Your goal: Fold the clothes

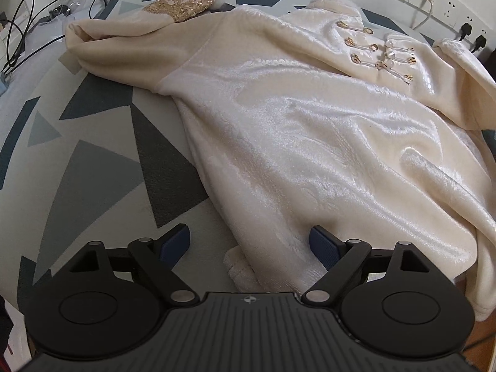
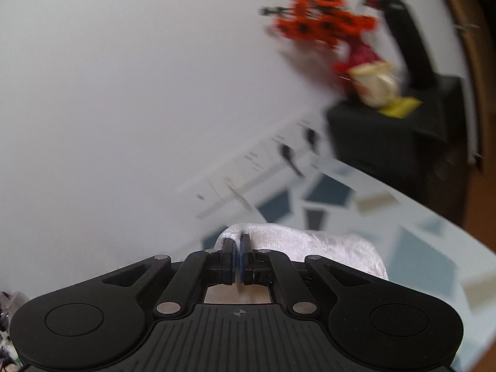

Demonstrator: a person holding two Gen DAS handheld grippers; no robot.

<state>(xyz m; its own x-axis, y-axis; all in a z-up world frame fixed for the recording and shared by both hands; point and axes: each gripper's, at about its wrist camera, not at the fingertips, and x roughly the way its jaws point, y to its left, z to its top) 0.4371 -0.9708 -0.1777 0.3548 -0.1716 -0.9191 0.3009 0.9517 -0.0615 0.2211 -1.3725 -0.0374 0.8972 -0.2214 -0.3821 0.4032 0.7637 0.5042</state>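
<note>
Left wrist view takes in a surface covered by a pale cloth with grey and dark blue triangles [image 1: 93, 167], and spread across most of it lies a cream, plush, velvety garment [image 1: 310, 142]. The garment's body runs from the far right down to the near edge, where its hem hangs just over the side. One long sleeve [image 1: 130, 46] stretches toward the far left and ends in a gold embroidered cuff [image 1: 181, 1] trimmed with white fur. Rows of small gold clasp fastenings [image 1: 376, 51] sit on the chest at the far right. Black cables [image 1: 24, 28] lie looped at the far left, and white wall sockets with black plugs [image 1: 434, 3] line the wall beyond. The left gripper [image 1: 249, 243] hangs over the near hem with its blue-padded fingers [image 1: 322, 246] spread wide, gripping nothing; the right finger is over the fabric, the left over the bare cloth.

Right wrist view is blurred. A plain white wall [image 2: 124, 93] fills most of it, with a dark cabinet [image 2: 400, 142] at the right carrying orange-red flowers [image 2: 322, 23] and a cream vessel [image 2: 376, 85]. The right gripper [image 2: 238, 254] has its fingers pressed together, pinching a fold of the same cream fabric [image 2: 310, 241], which bulges up around and beyond the tips above the patterned cloth.
</note>
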